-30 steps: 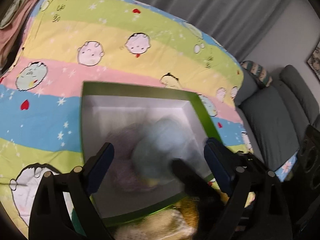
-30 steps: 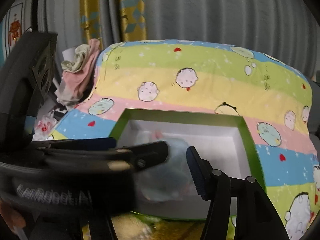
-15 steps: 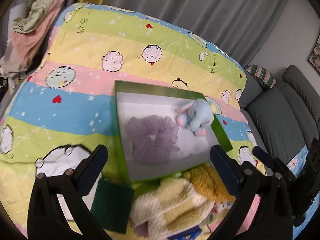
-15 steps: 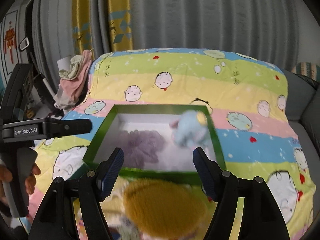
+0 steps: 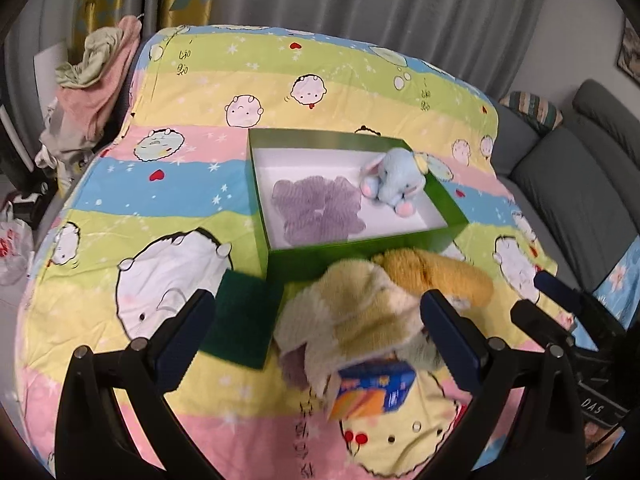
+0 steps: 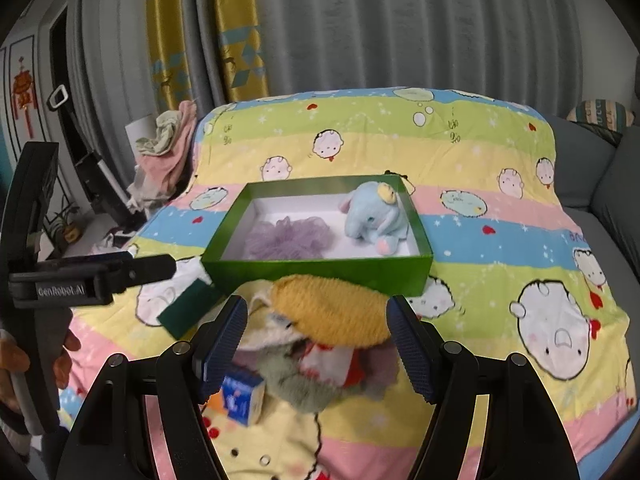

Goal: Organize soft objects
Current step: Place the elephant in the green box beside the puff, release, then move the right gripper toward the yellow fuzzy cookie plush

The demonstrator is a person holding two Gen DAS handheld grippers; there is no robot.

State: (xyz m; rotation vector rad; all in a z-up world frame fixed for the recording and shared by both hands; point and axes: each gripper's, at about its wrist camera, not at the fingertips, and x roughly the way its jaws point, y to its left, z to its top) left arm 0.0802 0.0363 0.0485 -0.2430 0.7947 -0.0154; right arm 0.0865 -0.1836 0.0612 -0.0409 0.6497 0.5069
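Green box [image 5: 362, 248] sat on the striped cartoon bedsheet [image 5: 160, 208], open top, white inside. Two soft items were already in it: blue plush elephant [image 5: 394, 180] in the far right corner, leaning against the right wall, and a purple mesh pouf [image 5: 316, 206] flat on the floor of the box just left of it, touching or nearly so.

Remaining pile lay directly in front of the box's near wall: mustard-yellow knit piece [image 6: 334, 310] on top, cream and pale-yellow fuzzy cloth [image 5: 352, 312] beside and partly under it, a grey-green plush item [image 6: 296, 380] underneath. A red-and-white piece in the pile was too blurred to identify. A small blue-and-orange carton [image 5: 372, 388] rested at the pile's near edge. Dark green flat pad [image 5: 244, 316] lay on the sheet to the left of the pile, next to the box's near left corner.

Left gripper [image 5: 316, 340] hovered above the pile, jaws spread wide, nothing between them. Right gripper [image 6: 316, 344] was the same: jaws spread, straddling the yellow knit in view but not gripping anything.

Outward: clothes heap [image 5: 88, 84] off the sheet's far left corner, grey sofa [image 5: 580, 184] on the right, grey curtain [image 5: 380, 8] behind.
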